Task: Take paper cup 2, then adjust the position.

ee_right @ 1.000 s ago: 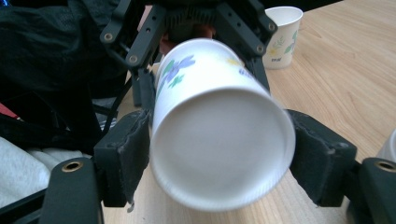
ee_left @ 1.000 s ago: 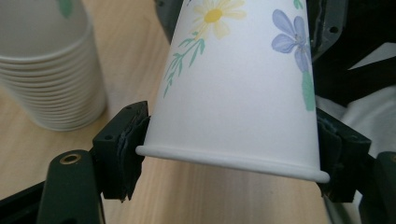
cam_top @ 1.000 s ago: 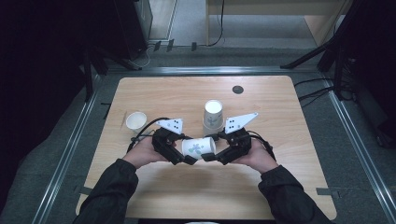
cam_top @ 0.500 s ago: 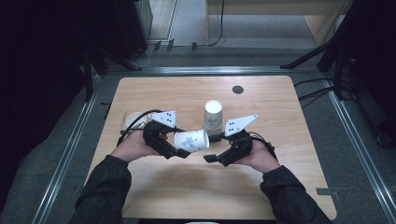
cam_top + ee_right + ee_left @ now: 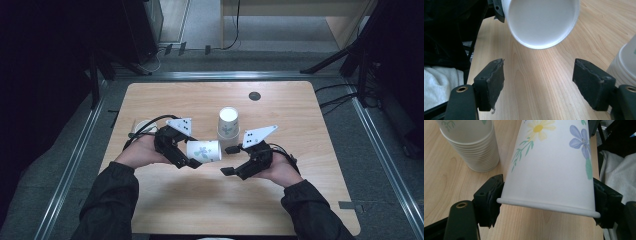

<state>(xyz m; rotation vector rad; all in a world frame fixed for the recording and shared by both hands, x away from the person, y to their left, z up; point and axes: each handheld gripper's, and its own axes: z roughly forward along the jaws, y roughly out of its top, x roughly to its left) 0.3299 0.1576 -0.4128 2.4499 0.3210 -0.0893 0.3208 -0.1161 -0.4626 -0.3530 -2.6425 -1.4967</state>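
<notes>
Left claw [image 5: 192,159] carried one cup [image 5: 203,150] leftward (sideways); one stack [image 5: 228,123] behind.

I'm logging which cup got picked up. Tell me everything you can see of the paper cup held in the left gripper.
The paper cup is white, seemingly paper, printed with a yellow daisy, a blue flower and green stems. It tapers from a rolled rim to a narrower flat base. It lies sideways above the table, base toward the right gripper. The left gripper clamps it near the rim, one pad on each side.

White paper cup [image 5: 203,150] with a flower print is on its side in the air, pinched near its rim. Behind it, the cup stack [image 5: 228,123] stands upside down.
</notes>
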